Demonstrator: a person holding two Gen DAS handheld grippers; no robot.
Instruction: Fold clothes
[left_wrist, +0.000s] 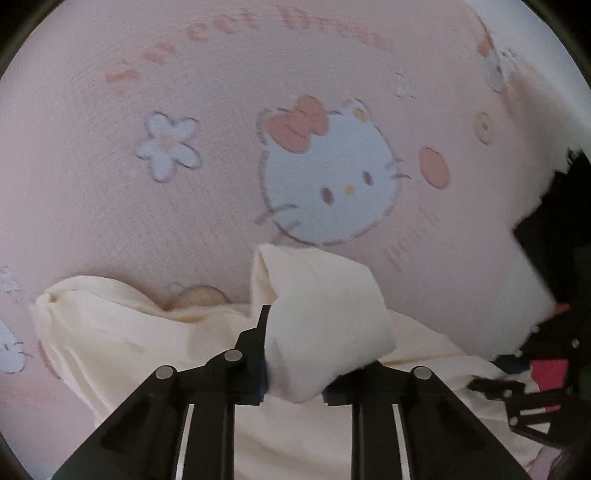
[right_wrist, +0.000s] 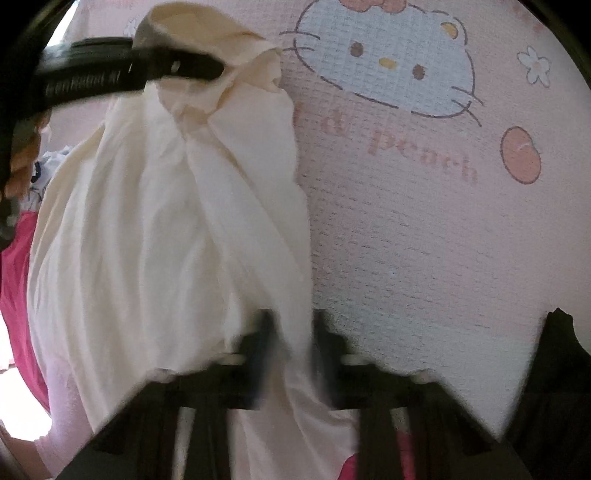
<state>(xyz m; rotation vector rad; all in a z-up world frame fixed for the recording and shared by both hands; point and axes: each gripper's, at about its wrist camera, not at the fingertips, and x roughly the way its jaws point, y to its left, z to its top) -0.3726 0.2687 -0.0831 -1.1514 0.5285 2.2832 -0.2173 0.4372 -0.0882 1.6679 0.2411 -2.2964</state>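
A light, limp cream garment (left_wrist: 325, 325) is held bunched above the pink blanket (left_wrist: 184, 184), one fold clamped between the left jaws and another between the right jaws, and is judged best gripped at hems, since it sags and slips.

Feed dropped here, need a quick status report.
Left gripper shut on cream garment. Right gripper shut on it too. Garment bunched over pink blanket. Nothing blocking.
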